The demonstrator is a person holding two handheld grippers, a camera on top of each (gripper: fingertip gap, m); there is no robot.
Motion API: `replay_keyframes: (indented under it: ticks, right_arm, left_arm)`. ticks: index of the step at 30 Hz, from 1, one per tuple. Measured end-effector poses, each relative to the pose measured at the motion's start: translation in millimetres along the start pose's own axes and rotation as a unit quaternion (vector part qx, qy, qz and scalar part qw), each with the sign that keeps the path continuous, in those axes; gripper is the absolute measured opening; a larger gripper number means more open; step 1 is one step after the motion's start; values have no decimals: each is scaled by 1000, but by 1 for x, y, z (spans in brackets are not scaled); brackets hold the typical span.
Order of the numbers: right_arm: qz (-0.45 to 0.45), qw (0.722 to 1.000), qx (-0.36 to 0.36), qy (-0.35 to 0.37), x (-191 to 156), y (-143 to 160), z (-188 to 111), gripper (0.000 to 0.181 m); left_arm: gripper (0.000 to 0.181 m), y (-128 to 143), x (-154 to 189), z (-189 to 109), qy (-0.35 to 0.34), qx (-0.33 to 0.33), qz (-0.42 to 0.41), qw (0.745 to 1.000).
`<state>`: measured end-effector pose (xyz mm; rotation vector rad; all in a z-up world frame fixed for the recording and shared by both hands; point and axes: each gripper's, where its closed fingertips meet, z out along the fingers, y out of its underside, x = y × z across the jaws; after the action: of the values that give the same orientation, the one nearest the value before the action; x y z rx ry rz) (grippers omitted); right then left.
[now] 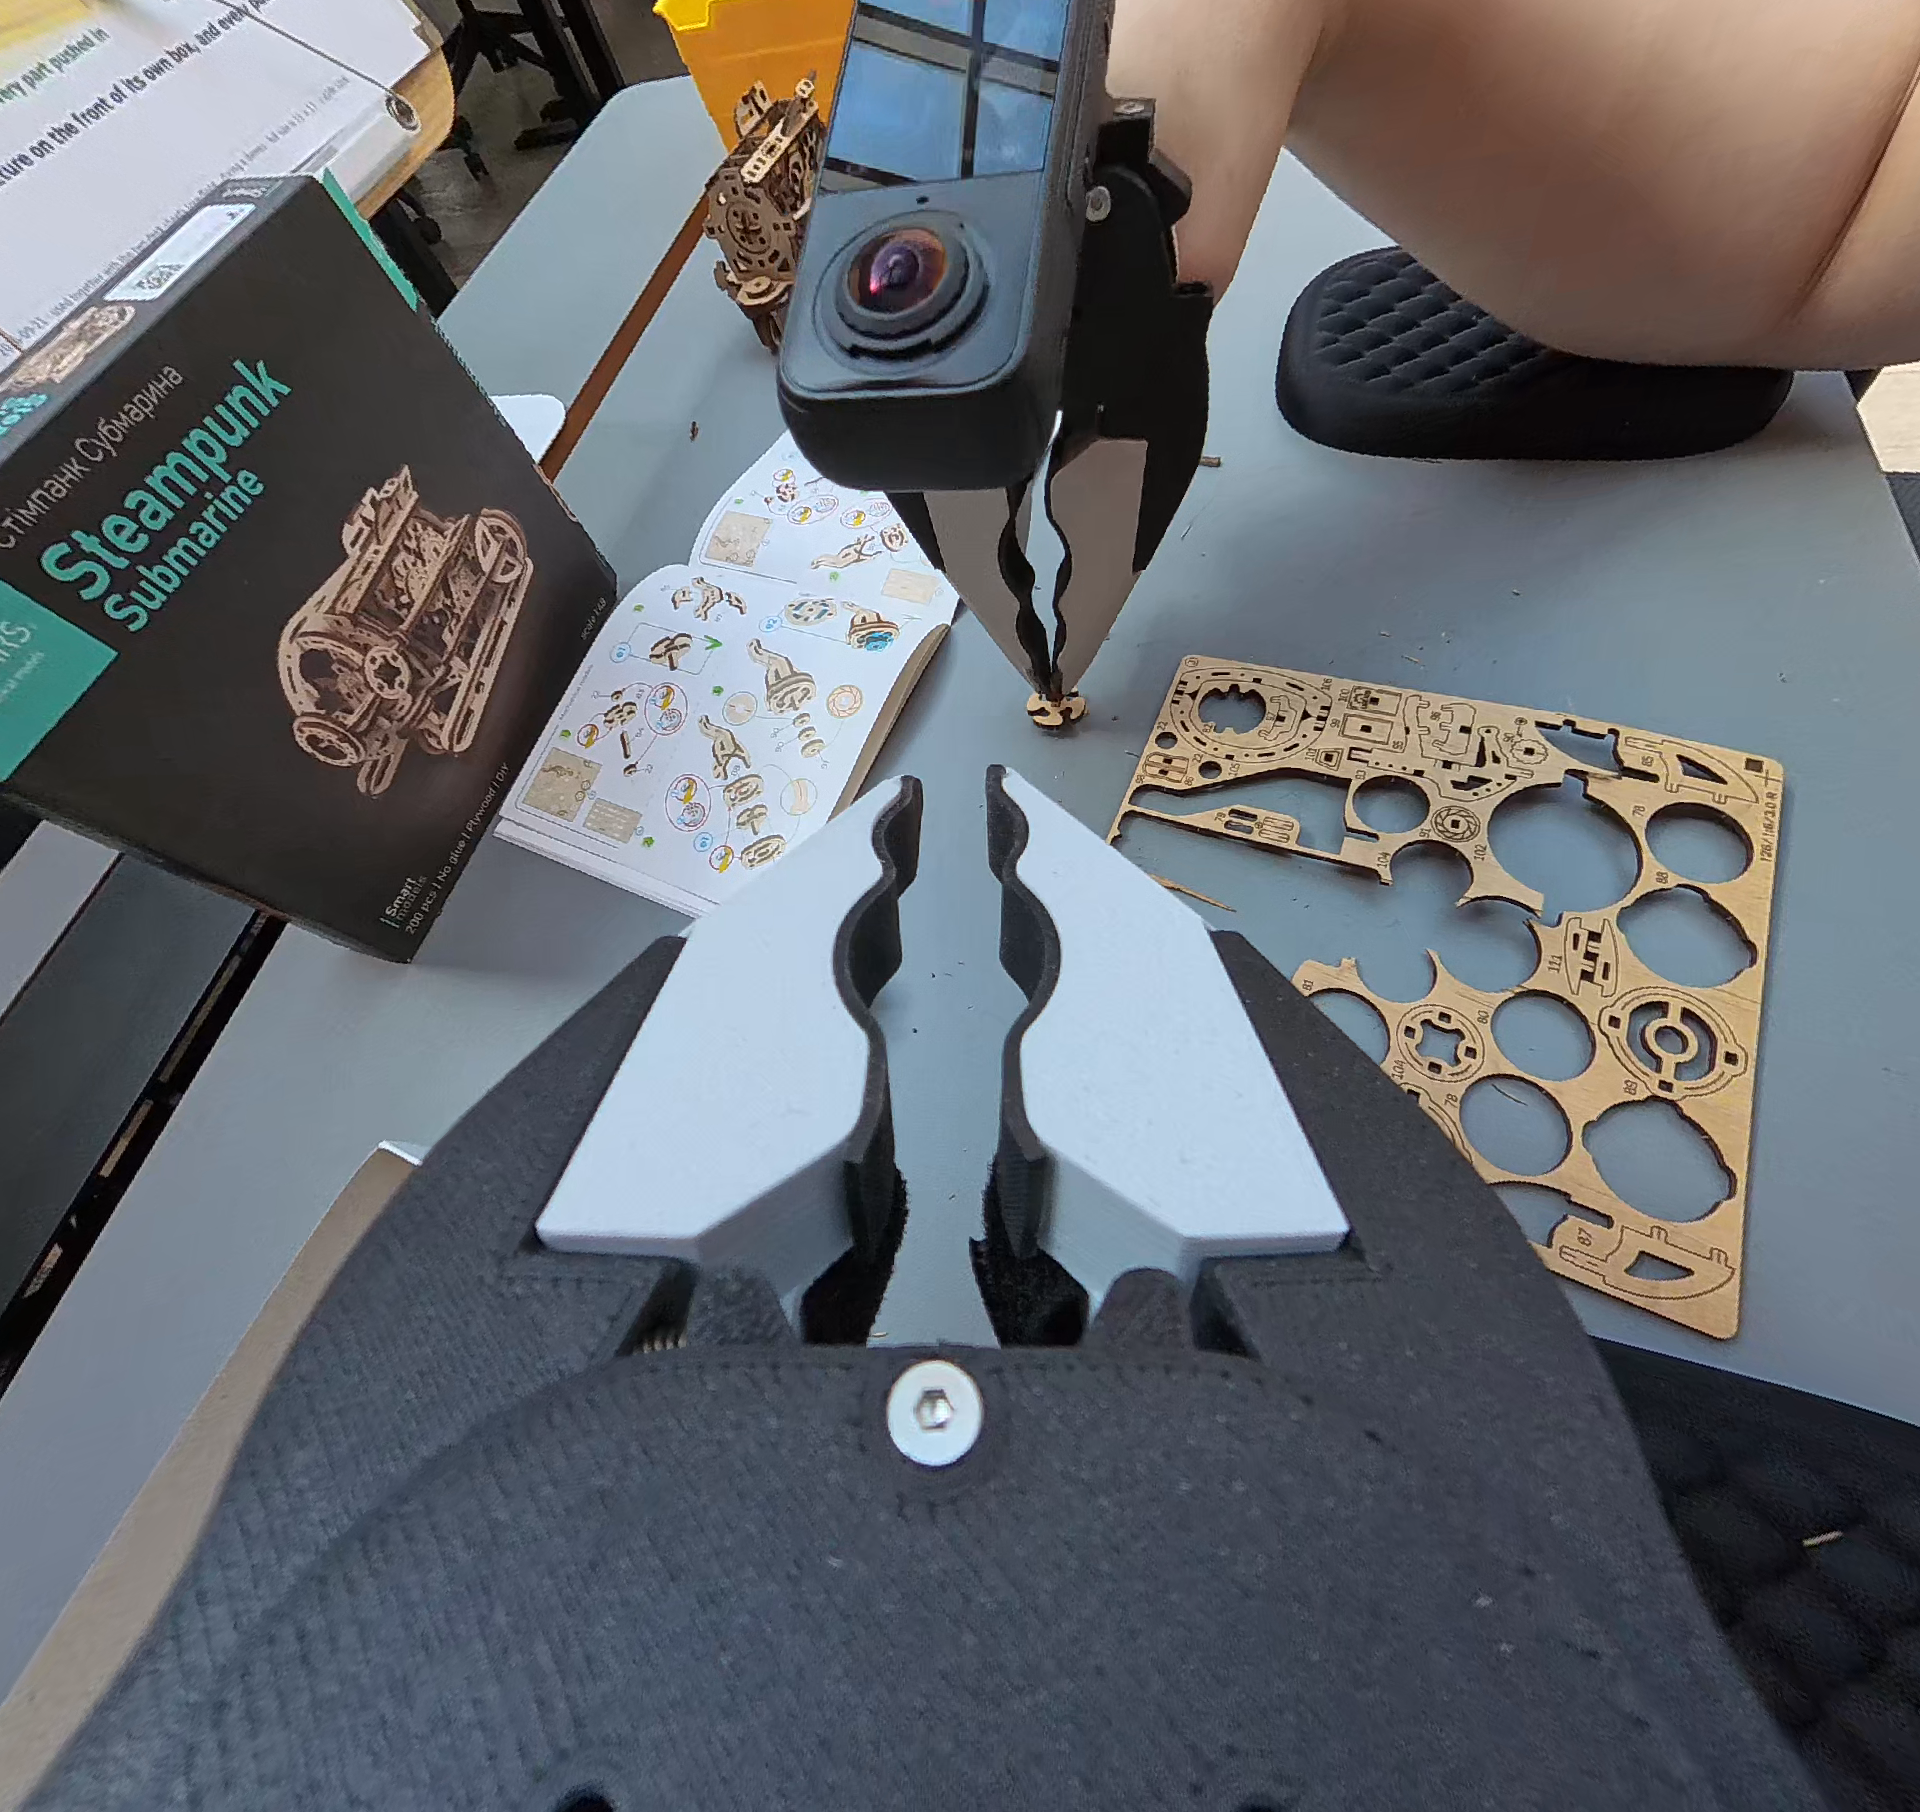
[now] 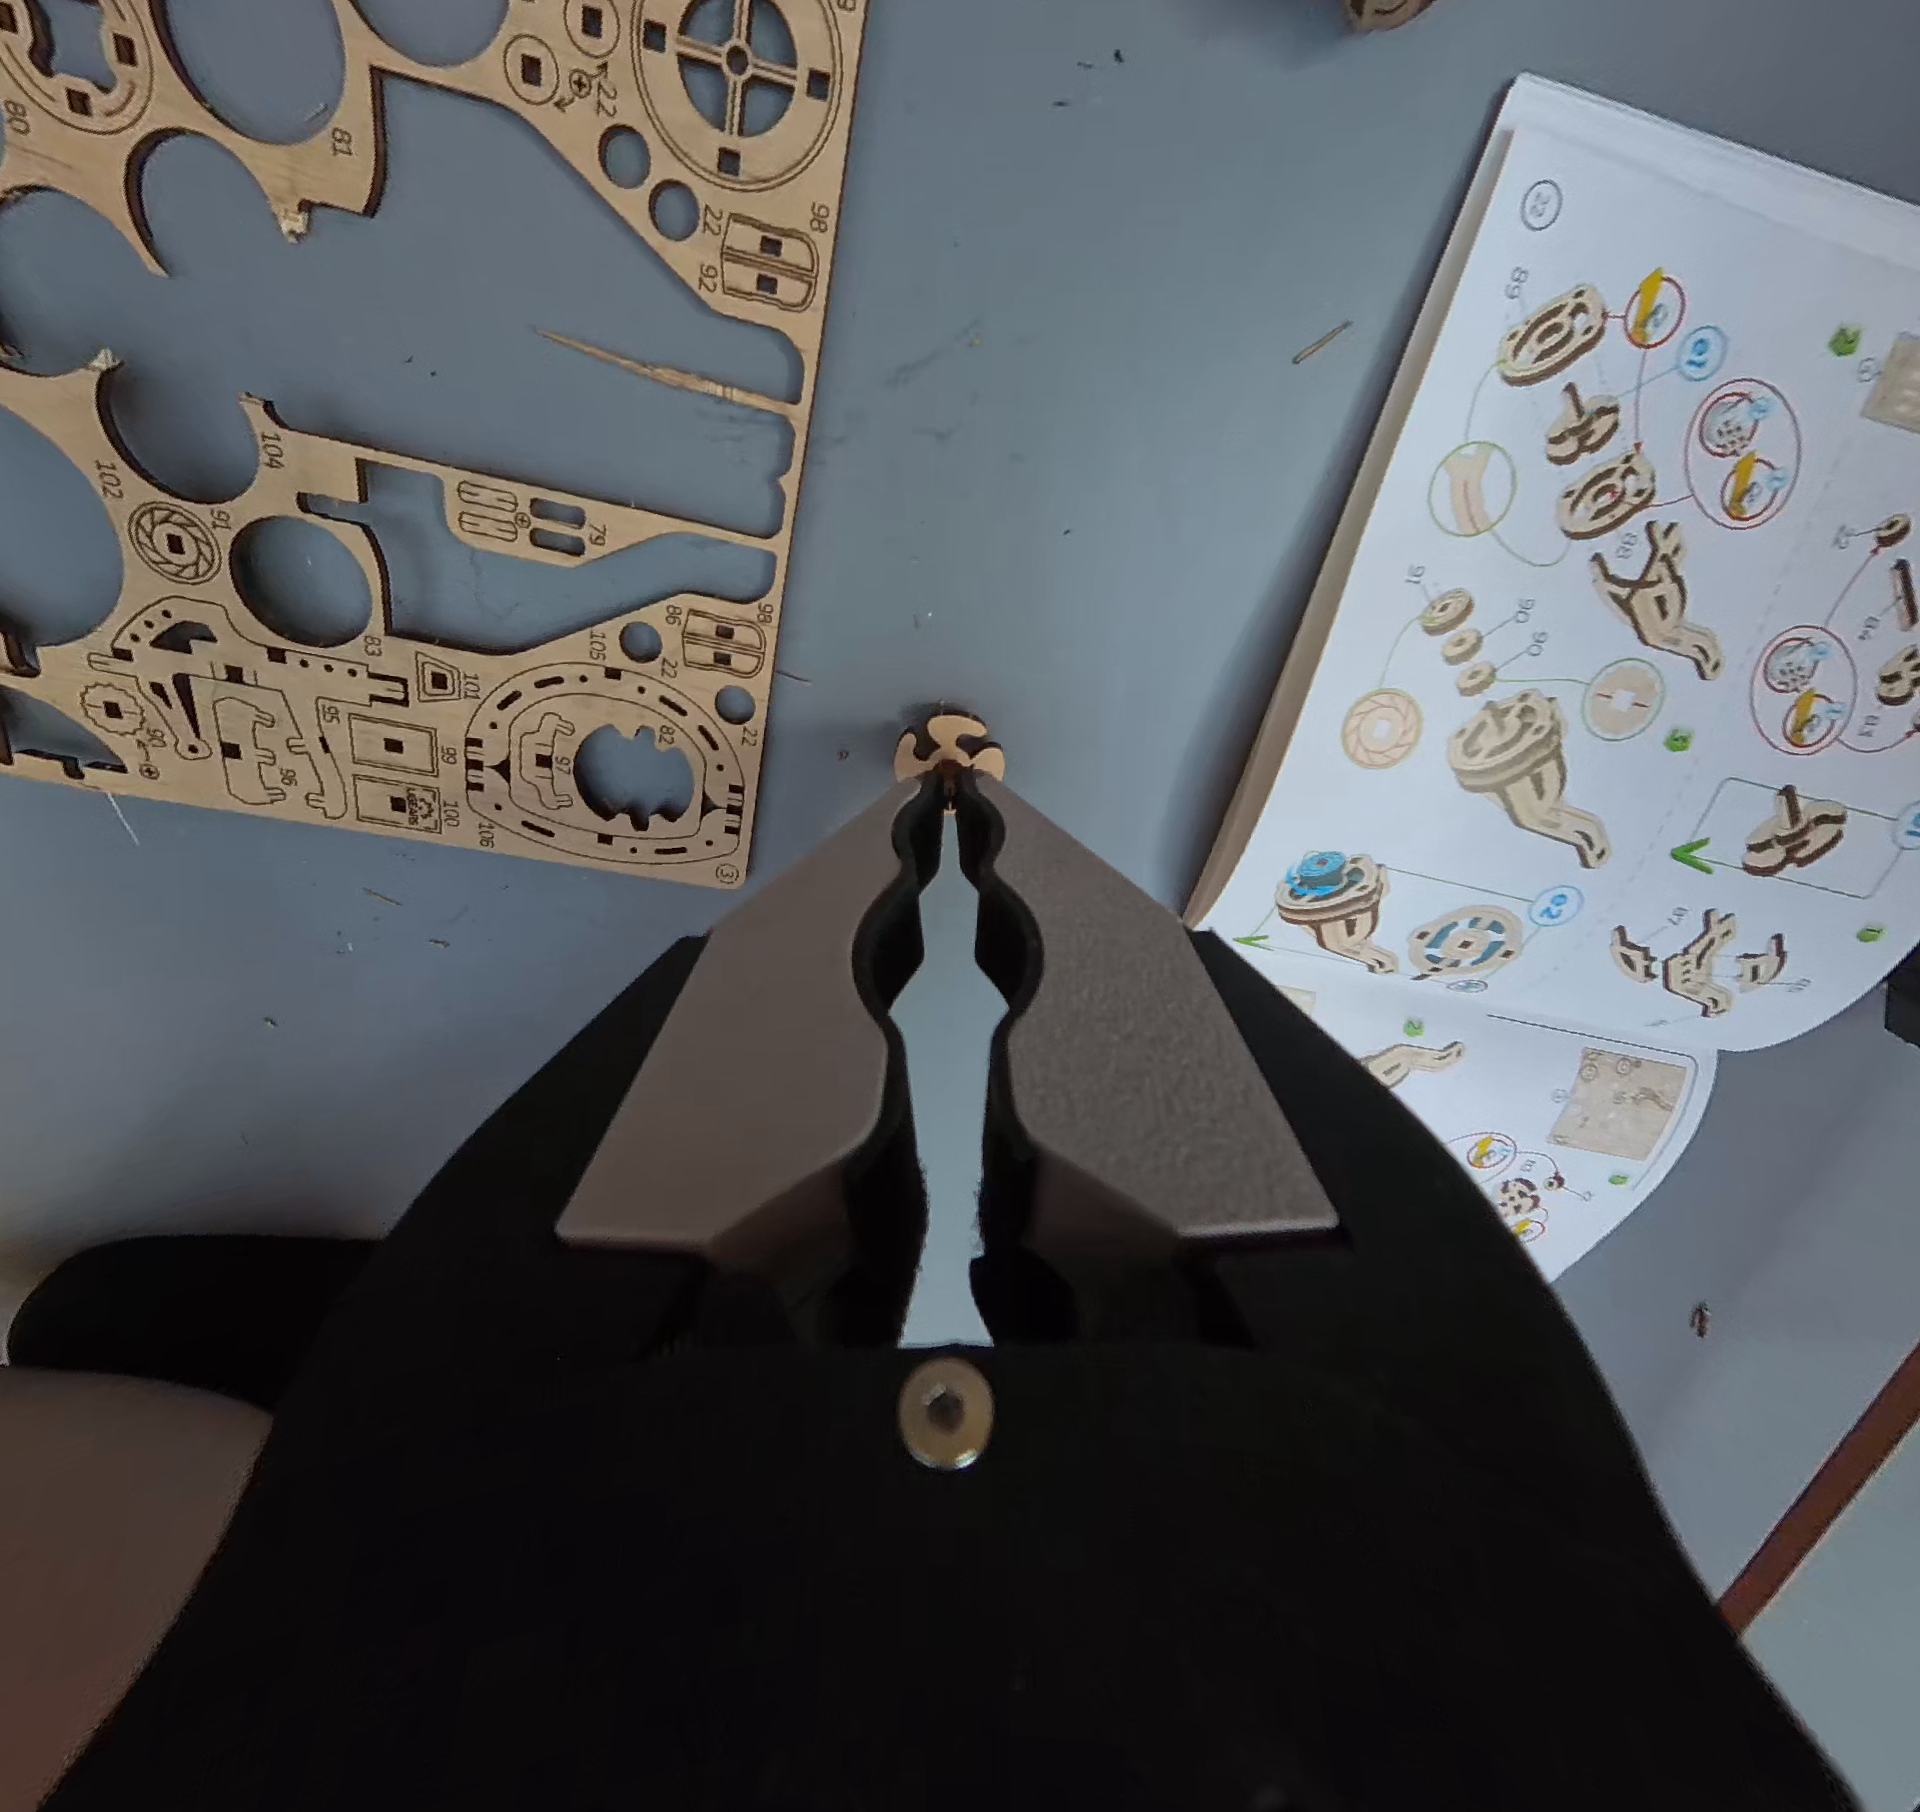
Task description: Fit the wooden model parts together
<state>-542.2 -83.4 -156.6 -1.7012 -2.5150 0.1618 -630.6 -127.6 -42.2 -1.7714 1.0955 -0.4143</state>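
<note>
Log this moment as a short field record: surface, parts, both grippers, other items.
surface: grey table
part in play: small round wooden disc with cut-outs, lying on the table
right gripper: tips closed on the disc's pin
left gripper: open, empty, short of the disc
parts sheet: flat laser-cut plywood sheet, many pieces already removed
manual: open white instruction booklet
other: dark kit box; part-built wooden model

At upper left we see a dark box [image 1: 260, 557] beside an open instruction booklet [image 1: 748, 682]; a yellow bin [image 1: 769, 6] sits behind, top centre.
</note>
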Motion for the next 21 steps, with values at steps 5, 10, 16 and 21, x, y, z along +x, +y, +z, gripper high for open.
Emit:
replay_keyframes:
  ticks: [5, 10, 16, 21]
  right_arm:
    - [4, 1000, -4, 5, 0, 0, 0, 2]
    - [1, 1000, -6, 11, 0, 0, 0, 2]
    - [-26, 999, -21, 32, 0, 5, -3, 2]
    - [-21, 999, -14, 48, 4, 2, -11, 1]
  left_arm:
    - [11, 0, 1, 0, 0, 0, 2, 1000]
    - [11, -2, 1, -1, -2, 1, 4, 1000]
    - [11, -3, -1, -4, -6, 3, 5, 1000]
    - [11, -4, -3, -6, -8, 5, 2, 1000]
